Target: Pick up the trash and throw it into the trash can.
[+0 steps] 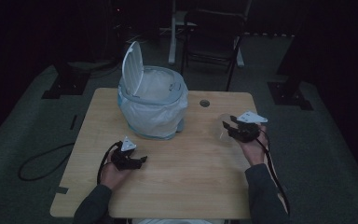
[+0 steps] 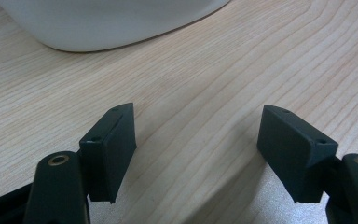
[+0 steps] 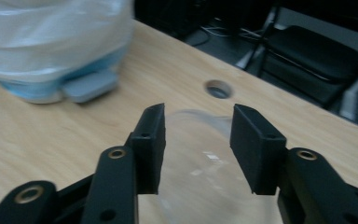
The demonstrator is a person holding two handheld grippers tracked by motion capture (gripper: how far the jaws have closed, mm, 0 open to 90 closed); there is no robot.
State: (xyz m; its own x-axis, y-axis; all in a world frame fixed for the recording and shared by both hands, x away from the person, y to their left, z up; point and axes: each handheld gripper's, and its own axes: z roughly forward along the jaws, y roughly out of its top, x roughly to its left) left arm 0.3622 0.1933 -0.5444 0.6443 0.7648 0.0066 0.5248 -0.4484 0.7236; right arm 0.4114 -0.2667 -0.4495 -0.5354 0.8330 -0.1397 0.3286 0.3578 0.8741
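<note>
A clear plastic cup (image 1: 220,127) lies at the right of the wooden table (image 1: 186,186). My right gripper (image 1: 227,129) points left at it. In the right gripper view the cup (image 3: 200,163) sits blurred between the two black jaws of that gripper (image 3: 198,140); the jaws stand partly apart and I see no pad pressing on it. My left gripper (image 1: 142,161) rests low near the front left, with its jaws wide apart. In its own view the left gripper (image 2: 196,140) has only bare wood between its jaws.
A white bin (image 1: 153,100) lined with a plastic bag stands at the back middle, its lid (image 1: 131,70) raised. Its base (image 2: 112,23) is just ahead of the left gripper. A cable hole (image 1: 204,103) is in the tabletop, with a dark chair (image 1: 214,42) beyond the table.
</note>
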